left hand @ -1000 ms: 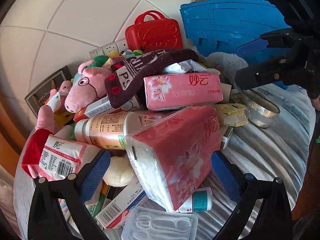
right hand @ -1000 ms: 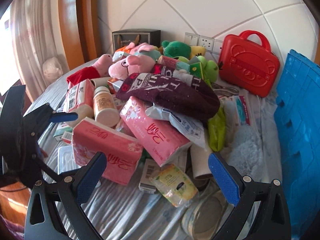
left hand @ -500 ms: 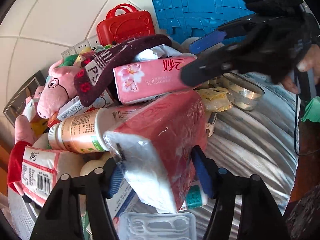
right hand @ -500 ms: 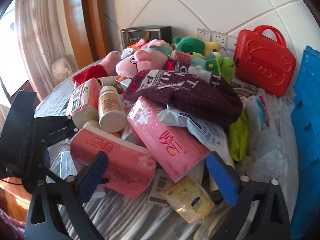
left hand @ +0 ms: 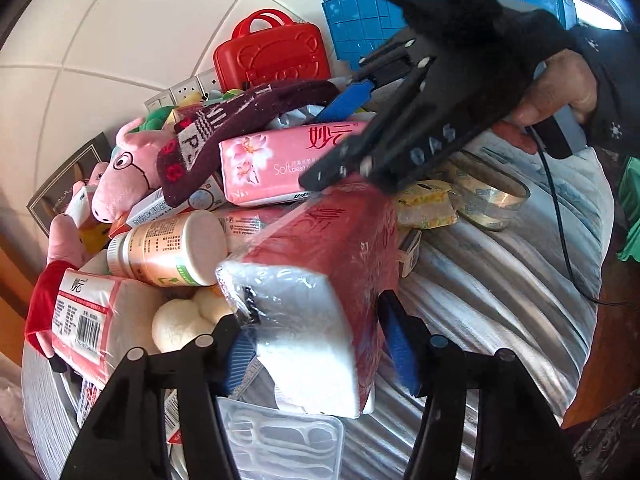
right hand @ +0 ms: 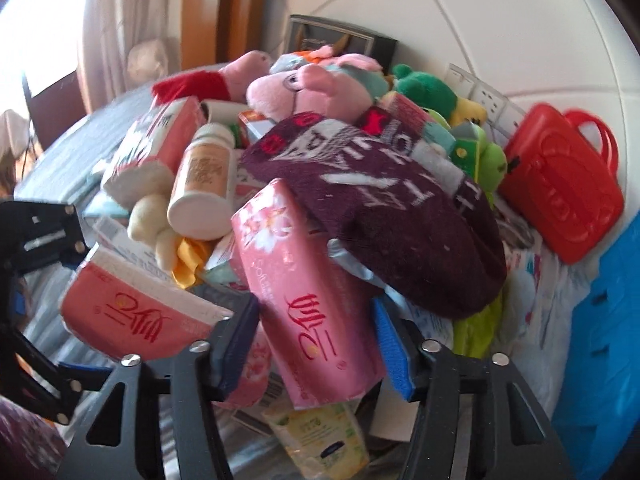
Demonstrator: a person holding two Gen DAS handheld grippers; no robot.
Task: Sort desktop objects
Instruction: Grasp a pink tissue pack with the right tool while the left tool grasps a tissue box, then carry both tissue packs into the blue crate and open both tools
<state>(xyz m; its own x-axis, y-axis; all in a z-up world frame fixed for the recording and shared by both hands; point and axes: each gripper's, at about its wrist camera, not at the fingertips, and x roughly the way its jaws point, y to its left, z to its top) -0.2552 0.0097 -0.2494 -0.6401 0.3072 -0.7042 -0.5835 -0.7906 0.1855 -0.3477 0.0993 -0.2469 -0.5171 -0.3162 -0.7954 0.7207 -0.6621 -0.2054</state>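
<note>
A red tissue pack [left hand: 320, 276] lies at the front of the pile, and my left gripper [left hand: 316, 344] is closing on its white end, both blue pads against its sides. Seen from the right wrist, the same pack [right hand: 132, 312] sits low on the left. A pink tissue pack [right hand: 312, 304] slants under a maroon sock [right hand: 400, 232]. My right gripper [right hand: 316, 340] straddles its lower end with jaws closing and pads right at its sides, no squeeze visible. The left wrist view shows that gripper [left hand: 332, 144] reaching down over the pink pack [left hand: 280, 160].
The pile also holds a pill bottle [left hand: 168, 248], a pink pig plush [left hand: 128, 176], a green frog plush [right hand: 428, 92] and small boxes. A red toy case [left hand: 272, 56] and a blue crate [left hand: 360, 28] stand behind. A tape roll [left hand: 492, 196] and a clear floss case [left hand: 280, 444] lie on the striped cloth [left hand: 500, 292].
Both grippers went from wide open to closing. The left clamped onto the red pack. The right rolled and dropped down over the pink pack, now crossing the left wrist view close up.
</note>
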